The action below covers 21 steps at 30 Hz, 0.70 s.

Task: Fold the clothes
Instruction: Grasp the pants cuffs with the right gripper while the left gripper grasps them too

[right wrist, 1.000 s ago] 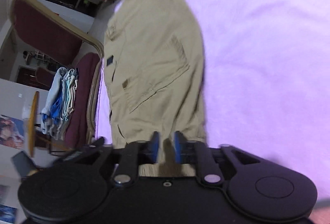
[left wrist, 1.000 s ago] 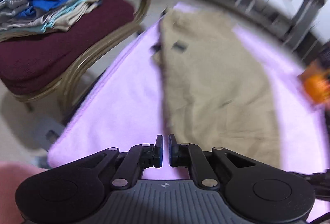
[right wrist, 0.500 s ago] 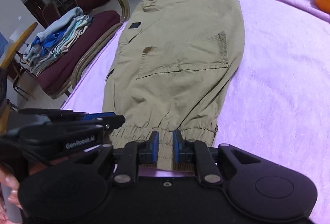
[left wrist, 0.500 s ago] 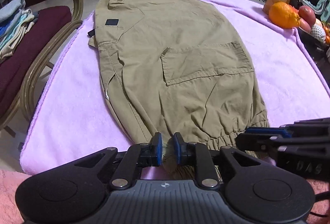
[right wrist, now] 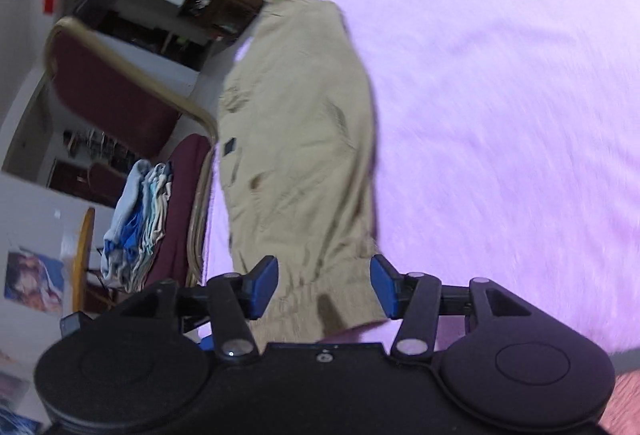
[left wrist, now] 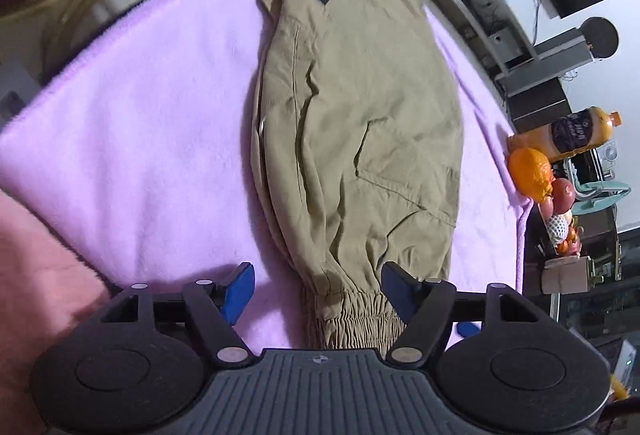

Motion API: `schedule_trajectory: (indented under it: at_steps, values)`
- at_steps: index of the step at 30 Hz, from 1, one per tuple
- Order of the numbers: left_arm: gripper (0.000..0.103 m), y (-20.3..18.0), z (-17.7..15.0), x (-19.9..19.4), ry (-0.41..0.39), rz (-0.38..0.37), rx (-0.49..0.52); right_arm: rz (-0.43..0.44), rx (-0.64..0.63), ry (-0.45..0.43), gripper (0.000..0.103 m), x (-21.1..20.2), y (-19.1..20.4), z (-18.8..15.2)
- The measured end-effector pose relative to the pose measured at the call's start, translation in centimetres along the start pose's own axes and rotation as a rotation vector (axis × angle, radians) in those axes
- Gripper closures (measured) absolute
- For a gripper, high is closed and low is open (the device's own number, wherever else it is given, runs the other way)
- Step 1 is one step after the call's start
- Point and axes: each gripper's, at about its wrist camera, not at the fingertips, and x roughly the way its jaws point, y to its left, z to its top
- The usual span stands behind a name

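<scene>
Khaki cargo trousers [left wrist: 360, 123] lie folded lengthwise on a lilac blanket [left wrist: 140, 123], elastic cuffs toward me. My left gripper [left wrist: 318, 291] hovers over the cuff [left wrist: 352, 315]; its jaws are opening and the blue pads stand wide on either side without pressing the cloth. The right wrist view shows the same trousers [right wrist: 300, 155] running away from my right gripper [right wrist: 324, 285]. Its jaws are opening too, with the cuff end [right wrist: 320, 307] between the pads and free of them.
A maroon chair [right wrist: 116, 95] with a gold frame stands beside the blanket and carries a stack of folded clothes [right wrist: 136, 223]. An orange [left wrist: 530, 169], a juice bottle [left wrist: 576, 133] and other fruit sit past the blanket's right edge [left wrist: 520, 219]. Shelving lines the far wall.
Both grippers were pinched nearly shut at the cuffs half a second ago; now both stand wide with the cuffs released. Each camera view has swung and rolled.
</scene>
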Motion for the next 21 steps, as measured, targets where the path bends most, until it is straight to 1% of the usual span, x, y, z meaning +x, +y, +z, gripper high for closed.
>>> schedule_trajectory:
  at_steps: [3,6,8,10,11,12,13,15,16,17,19,20,21]
  values:
    - [0.031,-0.7,0.1,1.0,0.007,0.014,0.024,-0.001,0.016,0.019,0.055,1.4,-0.6,-0.3]
    - [0.031,-1.1,0.1,1.7,-0.004,0.025,0.05,0.0,-0.005,0.031,0.059,2.2,-0.6,0.0]
    - [0.036,-1.6,0.1,2.2,-0.016,0.053,0.073,-0.016,-0.023,0.036,0.064,2.7,-0.6,0.2]
    - [0.039,-2.2,0.1,2.6,-0.032,0.073,0.103,-0.025,-0.034,0.043,0.065,3.2,-0.8,0.4]
    - [0.039,-2.5,0.0,2.7,-0.039,0.079,0.118,-0.028,-0.039,0.046,0.067,3.4,-0.9,0.5]
    - [0.039,-2.7,0.1,2.9,-0.044,0.079,0.131,-0.014,-0.048,0.047,0.068,3.5,-1.0,0.5]
    - [0.042,-2.9,0.2,3.1,-0.049,0.079,0.142,-0.001,-0.056,0.047,0.068,3.6,-1.1,0.6]
    - [0.051,-3.1,0.2,3.2,-0.065,0.092,0.162,0.019,-0.082,0.038,0.068,4.0,-1.0,0.6]
    - [0.062,-3.3,0.2,3.3,-0.07,0.103,0.171,0.03,-0.095,0.033,0.068,4.2,-1.0,0.5]
    - [0.076,-3.4,0.2,3.3,-0.074,0.115,0.176,0.034,-0.108,0.024,0.07,4.4,-0.9,0.4]
    - [0.081,-3.2,0.4,3.0,-0.066,0.117,0.152,-0.005,-0.123,0.012,0.081,4.5,-0.4,0.2]
    - [0.083,-3.0,0.5,2.8,-0.059,0.115,0.134,-0.004,-0.106,0.007,0.083,4.1,-0.2,0.2]
    - [0.084,-3.0,0.5,2.4,-0.055,0.109,0.116,-0.003,-0.089,0.002,0.084,3.7,0.1,0.1]
